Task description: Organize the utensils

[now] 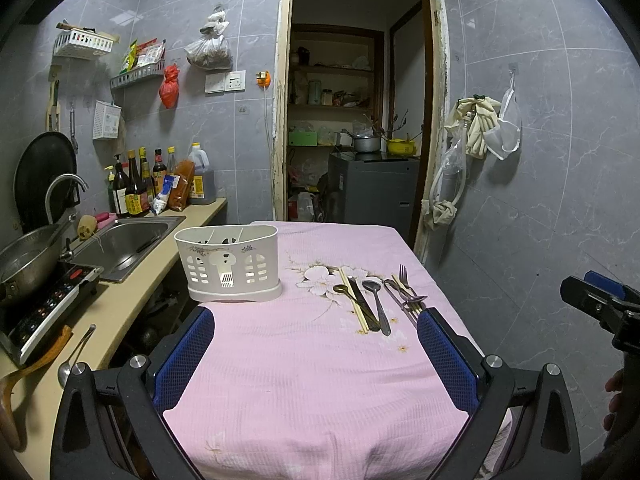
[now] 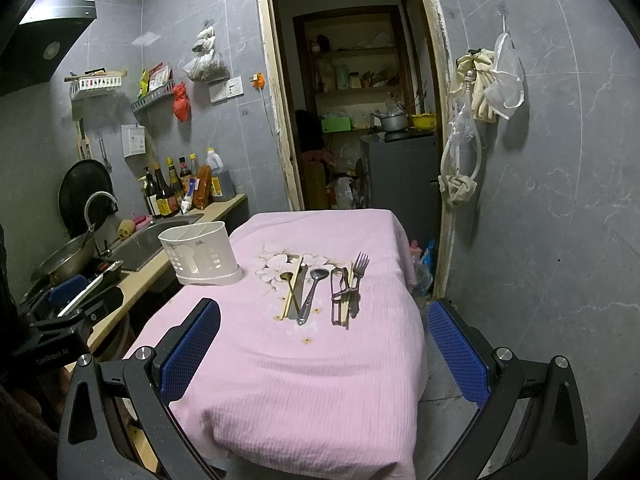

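Left wrist view had your left gripper [image 1: 316, 320] hanging above the near half of the desk [image 1: 304, 380], its blue-padded fingers [image 1: 188, 356] spread wide with only pink cloth between them. Ahead on the left, the white utensil holder [image 1: 228, 264] stood upright at the desk's left edge, right beside the sink [image 1: 124, 240]. To its right the utensils lay flat in a loose row on the flower print: a small gold spoon [image 1: 342, 289], pale chopsticks [image 1: 354, 304], a steel spoon [image 1: 376, 300], and a fork [image 1: 405, 276] tangled with more cutlery at the right end. Your right gripper [image 1: 600, 300] showed at the far right edge, off the desk.

From the right wrist view, your right gripper [image 2: 324, 344] also stood wide open, empty, left finger over the cloth and right finger [image 2: 456, 352] past the desk's right edge above the floor. You could see the utensil holder [image 2: 200, 256] with its dividers and nothing visible in it, well apart from the fork [image 2: 358, 276], steel spoon [image 2: 312, 292] and chopsticks [image 2: 292, 288] lying in the middle of the desk [image 2: 280, 380].
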`<state>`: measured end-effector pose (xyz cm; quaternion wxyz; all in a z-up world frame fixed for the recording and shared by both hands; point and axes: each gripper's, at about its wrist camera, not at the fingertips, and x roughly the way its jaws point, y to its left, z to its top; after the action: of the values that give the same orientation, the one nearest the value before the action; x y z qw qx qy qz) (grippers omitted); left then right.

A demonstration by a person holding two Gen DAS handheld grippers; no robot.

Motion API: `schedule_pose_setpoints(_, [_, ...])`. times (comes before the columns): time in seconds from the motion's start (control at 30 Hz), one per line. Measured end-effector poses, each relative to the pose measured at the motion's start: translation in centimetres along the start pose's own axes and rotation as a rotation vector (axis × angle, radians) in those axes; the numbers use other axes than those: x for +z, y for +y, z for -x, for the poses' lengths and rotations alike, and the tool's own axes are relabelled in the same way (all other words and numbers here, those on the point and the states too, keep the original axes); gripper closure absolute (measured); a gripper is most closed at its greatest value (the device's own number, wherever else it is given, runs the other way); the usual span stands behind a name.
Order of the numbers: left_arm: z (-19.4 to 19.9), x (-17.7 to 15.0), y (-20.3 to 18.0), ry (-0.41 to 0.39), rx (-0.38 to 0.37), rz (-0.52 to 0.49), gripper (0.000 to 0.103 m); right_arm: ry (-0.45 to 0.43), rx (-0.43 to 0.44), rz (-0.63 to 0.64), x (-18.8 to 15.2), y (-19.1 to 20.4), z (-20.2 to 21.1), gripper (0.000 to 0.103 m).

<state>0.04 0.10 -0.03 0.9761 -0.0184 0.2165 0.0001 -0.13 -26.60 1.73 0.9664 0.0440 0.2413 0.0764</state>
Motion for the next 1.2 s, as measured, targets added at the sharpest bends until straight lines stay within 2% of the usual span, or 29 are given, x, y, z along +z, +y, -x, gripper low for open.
schedule_pose_setpoints(1.2, [0.04,0.17,-0.06,0.003,0.000,0.001,0.001,0.013,0.000,0.005,-0.69,0.77,-0.17,0.001])
